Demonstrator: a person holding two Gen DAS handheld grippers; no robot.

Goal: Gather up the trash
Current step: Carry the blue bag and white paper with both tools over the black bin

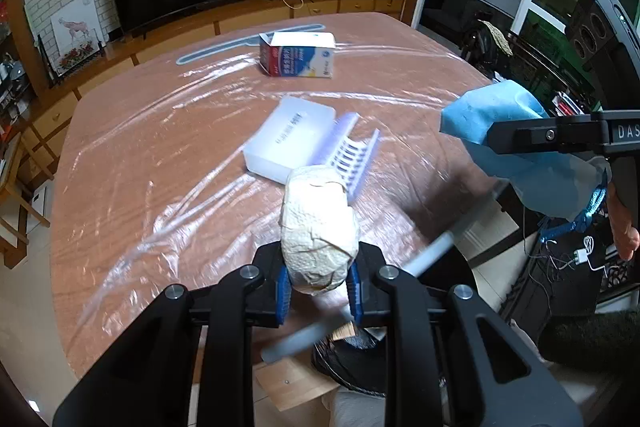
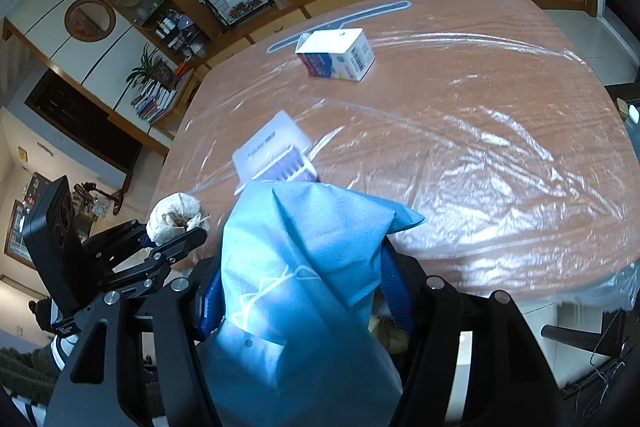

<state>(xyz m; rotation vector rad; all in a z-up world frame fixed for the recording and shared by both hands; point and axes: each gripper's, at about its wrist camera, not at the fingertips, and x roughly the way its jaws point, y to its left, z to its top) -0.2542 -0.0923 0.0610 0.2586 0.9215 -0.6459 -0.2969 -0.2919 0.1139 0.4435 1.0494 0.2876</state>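
Left gripper [image 1: 319, 277] clamps a crumpled paper-towel wad [image 1: 318, 231] above the table's near edge (plastic-covered table [image 1: 160, 147]). Right gripper [image 2: 308, 301] clenched on a blue bag [image 2: 296, 267], beside it, off the table.

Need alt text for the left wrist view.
The left gripper clamps a crumpled paper wad above a plastic-covered table. At right, the right gripper holds a blue bag; two boxes lie beyond.
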